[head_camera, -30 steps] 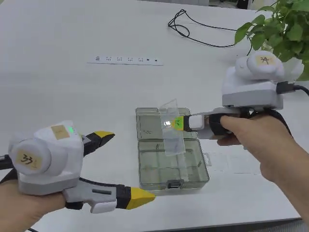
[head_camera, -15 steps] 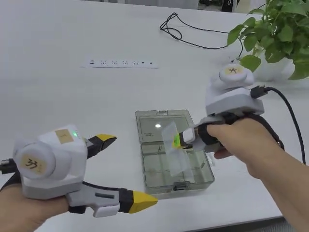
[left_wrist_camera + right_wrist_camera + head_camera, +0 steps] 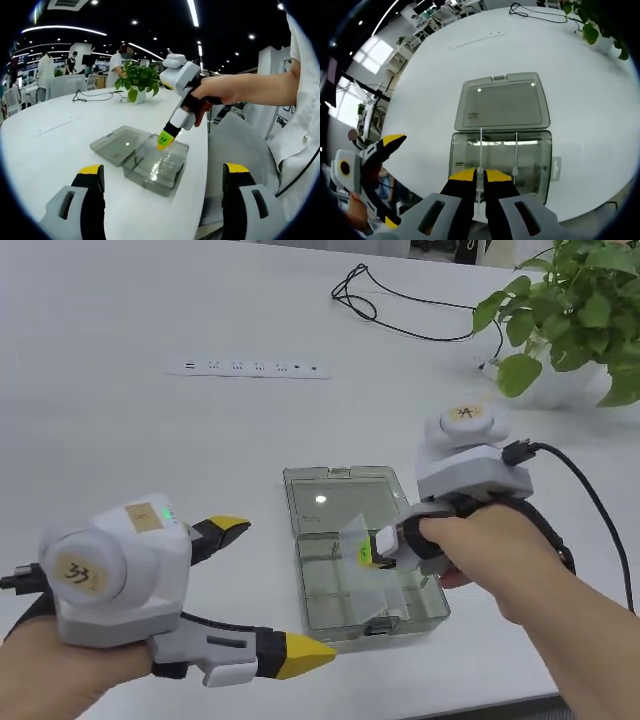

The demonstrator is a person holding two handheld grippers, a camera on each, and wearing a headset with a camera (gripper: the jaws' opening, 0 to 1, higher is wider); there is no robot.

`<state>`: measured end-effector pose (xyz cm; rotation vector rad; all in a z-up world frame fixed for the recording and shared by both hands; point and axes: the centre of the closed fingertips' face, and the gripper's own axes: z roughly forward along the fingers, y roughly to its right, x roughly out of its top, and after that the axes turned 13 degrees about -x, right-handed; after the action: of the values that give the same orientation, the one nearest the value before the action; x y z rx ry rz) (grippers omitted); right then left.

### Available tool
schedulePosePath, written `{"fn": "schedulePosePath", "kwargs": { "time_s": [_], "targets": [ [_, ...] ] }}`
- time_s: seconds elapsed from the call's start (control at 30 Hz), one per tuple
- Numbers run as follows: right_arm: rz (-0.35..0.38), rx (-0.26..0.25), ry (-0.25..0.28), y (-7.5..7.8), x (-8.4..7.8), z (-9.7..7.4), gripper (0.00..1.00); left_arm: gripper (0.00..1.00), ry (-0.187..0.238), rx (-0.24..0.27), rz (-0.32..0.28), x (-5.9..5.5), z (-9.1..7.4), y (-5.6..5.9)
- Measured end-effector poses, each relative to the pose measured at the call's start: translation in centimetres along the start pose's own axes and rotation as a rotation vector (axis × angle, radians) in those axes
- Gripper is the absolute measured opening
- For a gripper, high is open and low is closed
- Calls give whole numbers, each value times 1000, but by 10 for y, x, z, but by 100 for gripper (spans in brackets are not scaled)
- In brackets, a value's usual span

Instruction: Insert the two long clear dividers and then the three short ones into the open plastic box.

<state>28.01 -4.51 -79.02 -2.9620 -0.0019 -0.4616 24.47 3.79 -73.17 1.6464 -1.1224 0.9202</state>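
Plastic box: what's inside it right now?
One clear divider stands upright in the plastic box. The right gripper, shut on a second divider, holds it down into the box beside the first. Its jaws cover the box's near edge.

Box (image 3: 335,502) smoky glossy plastic; divider (image 3: 368,583) clear plastic; table (image 3: 150,445) matt white.

The right gripper (image 3: 368,552), clamped on a clear divider (image 3: 362,580), has come nearer from above the lid (image 3: 340,502), bringing it down into the box (image 3: 300,585).

A white workbench (image 3: 120,320) bears a potted plant (image 3: 572,298) under ceiling strip lights (image 3: 193,12).
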Motion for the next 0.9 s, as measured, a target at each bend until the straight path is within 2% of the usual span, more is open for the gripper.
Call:
{"fn": "schedulePosePath", "kwargs": {
  "time_s": [0.5, 0.9],
  "targets": [
    [-29, -20, 7, -3, -5, 8, 6, 100, 4, -2, -20, -2, 2, -4],
    [-124, -62, 41, -3, -3, 11, 7, 100, -3, -4, -28, -3, 3, -4]
  ]
}}
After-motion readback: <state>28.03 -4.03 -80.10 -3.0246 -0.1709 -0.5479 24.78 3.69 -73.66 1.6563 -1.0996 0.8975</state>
